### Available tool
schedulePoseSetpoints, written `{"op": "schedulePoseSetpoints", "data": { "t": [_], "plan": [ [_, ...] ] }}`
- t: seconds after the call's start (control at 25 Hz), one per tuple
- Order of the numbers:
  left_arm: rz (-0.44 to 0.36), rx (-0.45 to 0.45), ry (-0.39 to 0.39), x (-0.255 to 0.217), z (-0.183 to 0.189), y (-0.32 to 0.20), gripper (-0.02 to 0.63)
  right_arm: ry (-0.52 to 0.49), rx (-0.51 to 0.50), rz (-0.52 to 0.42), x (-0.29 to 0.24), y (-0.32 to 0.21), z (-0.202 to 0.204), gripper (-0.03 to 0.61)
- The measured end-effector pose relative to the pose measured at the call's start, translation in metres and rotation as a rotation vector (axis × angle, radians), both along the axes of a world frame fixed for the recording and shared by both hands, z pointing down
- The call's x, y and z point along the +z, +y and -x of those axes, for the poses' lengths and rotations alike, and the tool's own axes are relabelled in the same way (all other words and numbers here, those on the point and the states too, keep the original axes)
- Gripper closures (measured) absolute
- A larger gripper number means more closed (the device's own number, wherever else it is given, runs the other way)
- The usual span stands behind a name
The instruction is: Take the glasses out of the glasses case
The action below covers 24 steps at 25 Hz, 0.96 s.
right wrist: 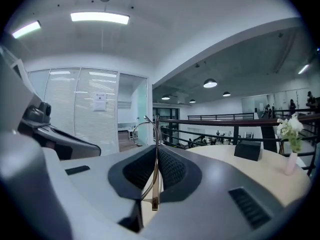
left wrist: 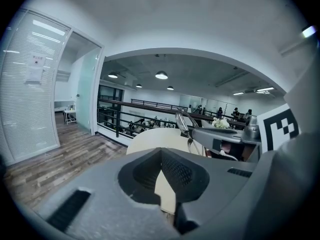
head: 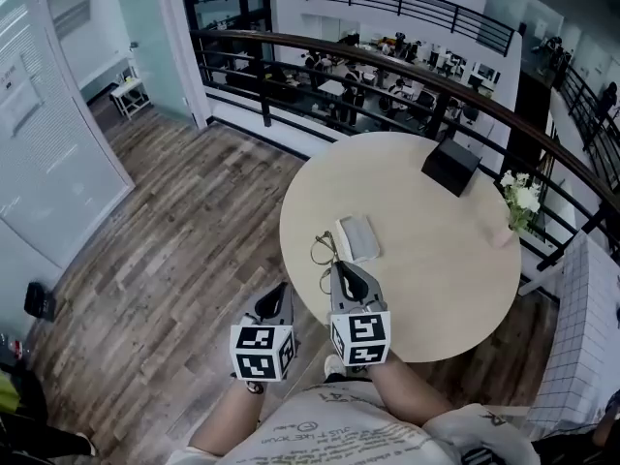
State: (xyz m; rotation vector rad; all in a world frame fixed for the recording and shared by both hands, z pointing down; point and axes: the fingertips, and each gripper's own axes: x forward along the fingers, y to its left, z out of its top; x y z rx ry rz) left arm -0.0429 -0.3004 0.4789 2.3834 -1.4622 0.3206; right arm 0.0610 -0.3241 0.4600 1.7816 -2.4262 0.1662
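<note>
Standing well back on the round table (head: 426,260) are a black box (head: 451,166) and a vase of white flowers (head: 520,204), clear of the work. The grey glasses case (head: 356,237) lies nearer, with the glasses (head: 324,252) just left of it, one temple pinched in the right gripper (head: 341,269). The left gripper (head: 280,293) hangs beyond the table's edge over the wood floor (head: 174,250), jaws pressed together, empty.

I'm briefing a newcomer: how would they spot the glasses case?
On the round beige table, look at the side nearest the person. The glasses case is the flat grey pouch beside the wire-framed glasses, unlike the black box farther away.
</note>
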Motion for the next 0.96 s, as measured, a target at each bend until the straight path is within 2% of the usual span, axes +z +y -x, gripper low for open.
{"op": "schedulePoseSetpoints", "data": {
  "t": [0.32,0.72,0.96],
  "plan": [
    [-0.017,0.037,-0.006,-0.006,0.0,0.015,0.601,-0.026,0.015,-0.02,-0.009,0.026,0.008,0.552],
    [-0.033,0.07,-0.012,-0.01,-0.006,0.018,0.601,-0.036,0.037,-0.016,-0.011,0.03,0.006,0.552],
    [0.007,0.087,-0.009,0.004,-0.011,0.027,0.601,-0.045,0.054,0.03,0.006,0.037,0.002,0.552]
  ]
}}
